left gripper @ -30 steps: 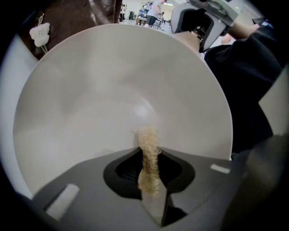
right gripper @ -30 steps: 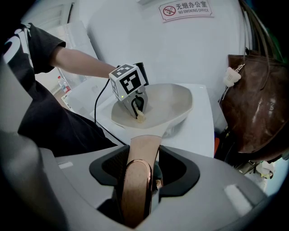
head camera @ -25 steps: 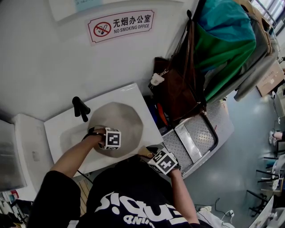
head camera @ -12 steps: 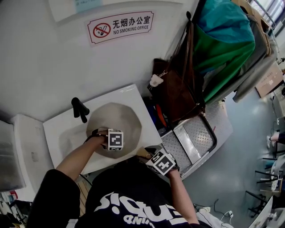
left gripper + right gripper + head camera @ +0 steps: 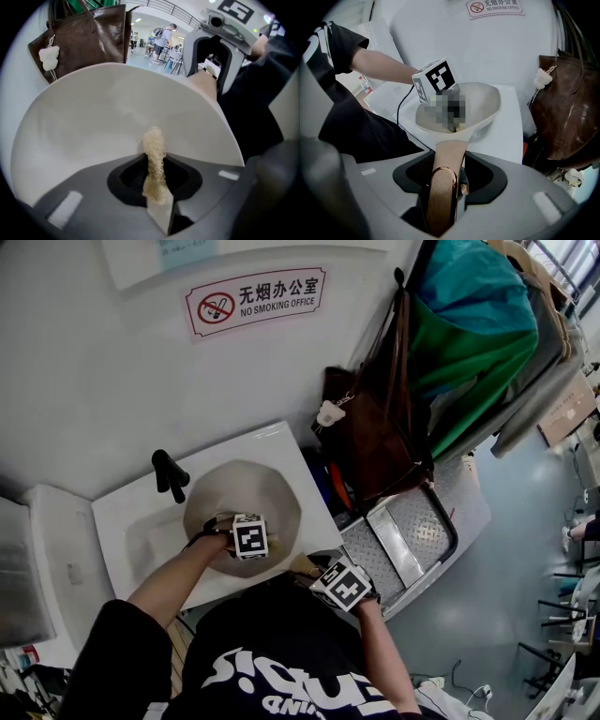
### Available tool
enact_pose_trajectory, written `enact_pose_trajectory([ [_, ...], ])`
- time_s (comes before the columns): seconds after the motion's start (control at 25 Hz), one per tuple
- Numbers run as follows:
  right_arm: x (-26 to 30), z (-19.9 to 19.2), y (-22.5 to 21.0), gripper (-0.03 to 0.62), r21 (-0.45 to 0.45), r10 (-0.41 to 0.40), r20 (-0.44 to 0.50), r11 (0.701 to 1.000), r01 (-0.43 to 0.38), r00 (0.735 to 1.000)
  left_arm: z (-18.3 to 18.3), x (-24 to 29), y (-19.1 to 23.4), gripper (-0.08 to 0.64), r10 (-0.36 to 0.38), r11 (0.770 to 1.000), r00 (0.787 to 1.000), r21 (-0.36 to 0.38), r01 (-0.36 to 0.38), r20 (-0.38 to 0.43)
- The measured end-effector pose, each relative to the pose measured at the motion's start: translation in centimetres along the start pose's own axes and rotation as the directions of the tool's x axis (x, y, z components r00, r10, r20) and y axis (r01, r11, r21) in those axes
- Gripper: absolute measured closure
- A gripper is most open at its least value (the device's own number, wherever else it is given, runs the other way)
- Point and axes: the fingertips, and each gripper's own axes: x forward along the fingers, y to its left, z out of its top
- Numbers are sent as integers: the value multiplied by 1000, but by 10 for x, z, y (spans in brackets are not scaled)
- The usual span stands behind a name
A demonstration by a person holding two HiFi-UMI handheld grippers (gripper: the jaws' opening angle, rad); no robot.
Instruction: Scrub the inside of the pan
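Note:
A cream pan (image 5: 246, 498) rests over the white sink (image 5: 131, 521); it also fills the left gripper view (image 5: 93, 122) and appears in the right gripper view (image 5: 480, 105). My left gripper (image 5: 246, 538) is inside the pan, shut on a pale fibrous scrubber (image 5: 153, 164) whose tip touches the pan's inner wall. My right gripper (image 5: 323, 573) is shut on the pan's tan handle (image 5: 445, 183), which has a copper end ring. The left gripper's marker cube (image 5: 436, 79) shows above the pan in the right gripper view.
A black tap (image 5: 169, 470) stands at the sink's back left. A brown leather bag (image 5: 375, 427) with a white charm hangs to the right of the sink, with green and teal bags (image 5: 478, 334) behind it. A metal step (image 5: 412, 531) lies on the floor at right.
The left gripper with the scrubber has shifted a little to the right and toward me inside the pan. The right gripper holds the handle in about the same place.

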Motion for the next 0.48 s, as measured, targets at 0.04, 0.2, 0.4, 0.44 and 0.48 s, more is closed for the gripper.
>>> enact_pose_trajectory([
  [0.04, 0, 0, 0, 380, 1, 0, -2, 1000, 0, 1000, 6, -2, 1, 492, 7, 1000, 1000, -9, -7, 22],
  [0.2, 2, -2, -1, 382, 9, -1, -8, 1000, 1, 1000, 14, -3, 13, 492, 63, 997, 997, -53, -60, 52],
  [0.4, 2, -3, -3, 383, 11, -4, -20, 1000, 4, 1000, 22, -3, 30, 492, 131, 985, 987, -127, -120, 87],
  [0.44, 3, -3, -3, 383, 10, -5, -21, 1000, 5, 1000, 23, -3, 32, 492, 142, 983, 986, -133, -130, 90],
  [0.48, 3, -3, -4, 383, 10, -5, -22, 1000, 5, 1000, 24, -3, 34, 492, 152, 981, 984, -138, -138, 92],
])
